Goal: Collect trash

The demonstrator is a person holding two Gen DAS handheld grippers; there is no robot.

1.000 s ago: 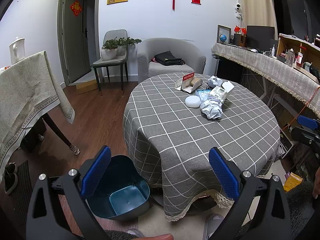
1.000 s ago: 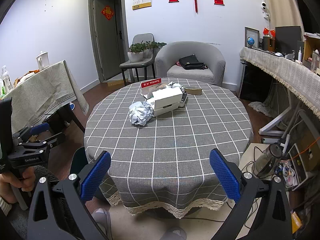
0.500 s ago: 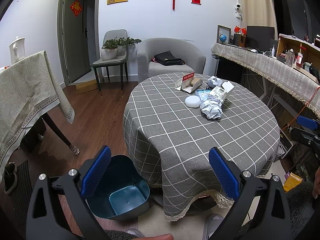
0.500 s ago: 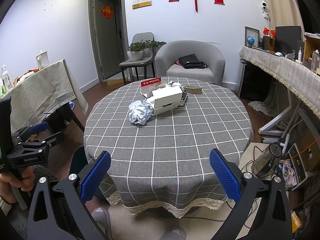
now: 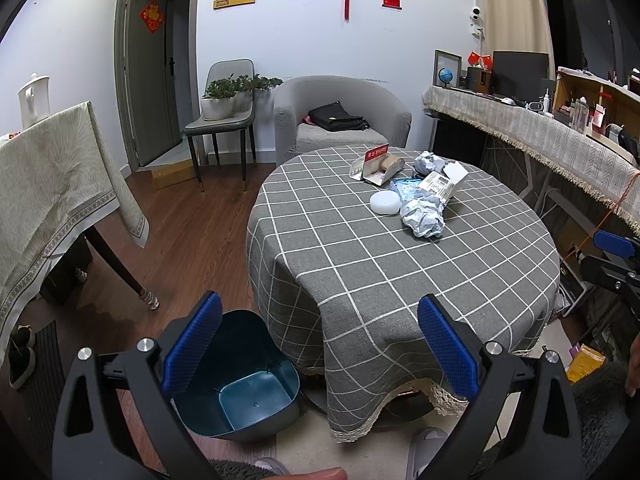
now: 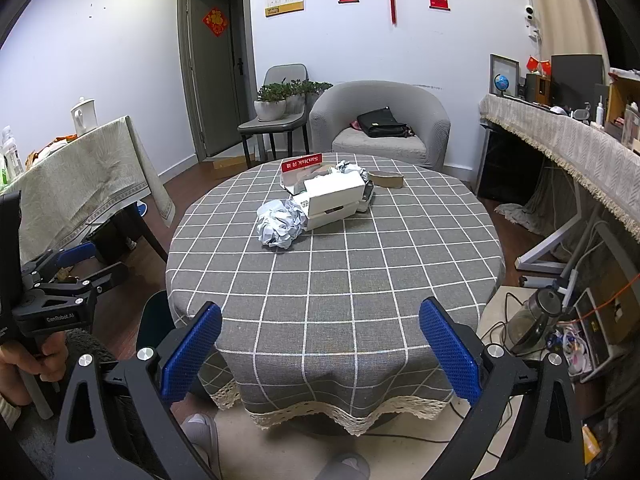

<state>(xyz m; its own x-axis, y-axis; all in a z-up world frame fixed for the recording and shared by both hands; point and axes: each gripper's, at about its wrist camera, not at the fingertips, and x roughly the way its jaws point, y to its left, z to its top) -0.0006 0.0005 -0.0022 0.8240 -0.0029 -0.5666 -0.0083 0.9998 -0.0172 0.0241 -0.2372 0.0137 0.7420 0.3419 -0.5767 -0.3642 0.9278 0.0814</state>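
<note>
Both jaws gape wide, holding nothing. Crumpled paper (image 6: 280, 224) and white box (image 6: 334, 198) sit mid-frame on my bench (image 6: 360, 280); blue bin (image 5: 240, 384) waits lower left. Risk: a loose pinch drops paper beside it.

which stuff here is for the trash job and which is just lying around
For the job: crumpled paper, white box, red card, tape roll, white disc, bin.

Just lying about: bag, plant, kettle, globe.
</note>
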